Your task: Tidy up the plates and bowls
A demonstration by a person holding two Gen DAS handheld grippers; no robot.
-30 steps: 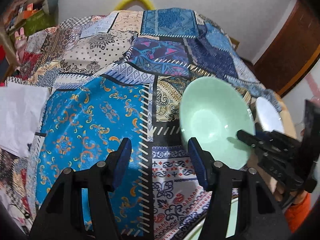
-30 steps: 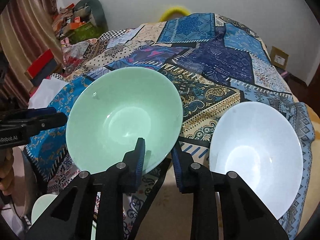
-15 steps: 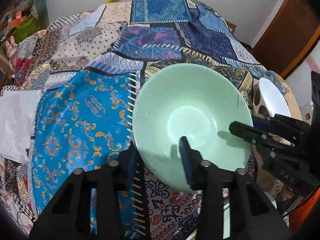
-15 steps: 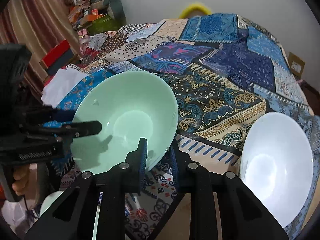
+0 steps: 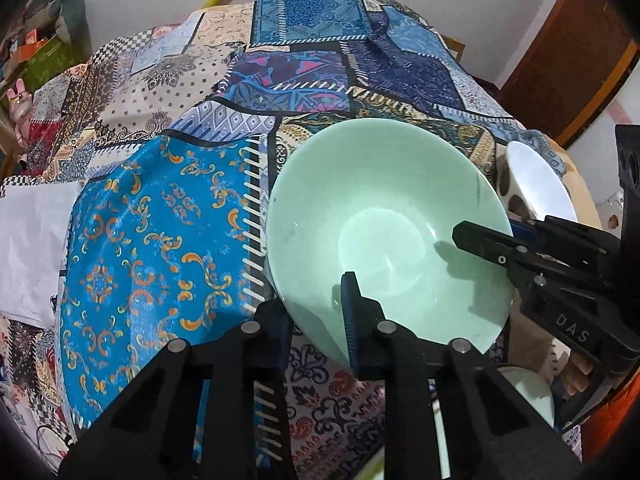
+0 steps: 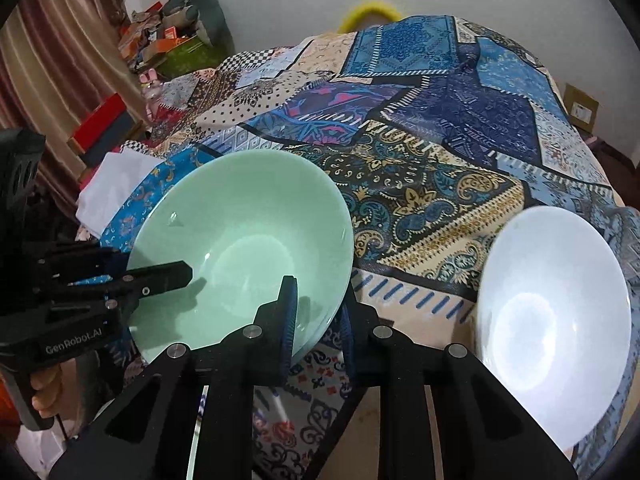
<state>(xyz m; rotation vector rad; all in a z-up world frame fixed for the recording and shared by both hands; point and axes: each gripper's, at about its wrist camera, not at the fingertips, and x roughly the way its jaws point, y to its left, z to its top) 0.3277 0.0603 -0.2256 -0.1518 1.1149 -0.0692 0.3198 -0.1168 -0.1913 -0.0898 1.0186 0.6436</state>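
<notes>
The patchwork-covered desk (image 6: 440, 184) carries a white bowl (image 6: 552, 320) off to the right. The green bowl (image 5: 384, 232) is held tilted just above it, the left tool (image 5: 320, 320) and right tool (image 6: 316, 320) each clenched on its near rim. Uneven pulling could twist it free, probably onto the pale dish (image 5: 528, 392) below.

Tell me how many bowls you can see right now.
2 for certain: the green bowl, its rim pinched by both tools, and the white bowl on the tablecloth to its right. A pale rim below the green bowl may be another dish.
</notes>
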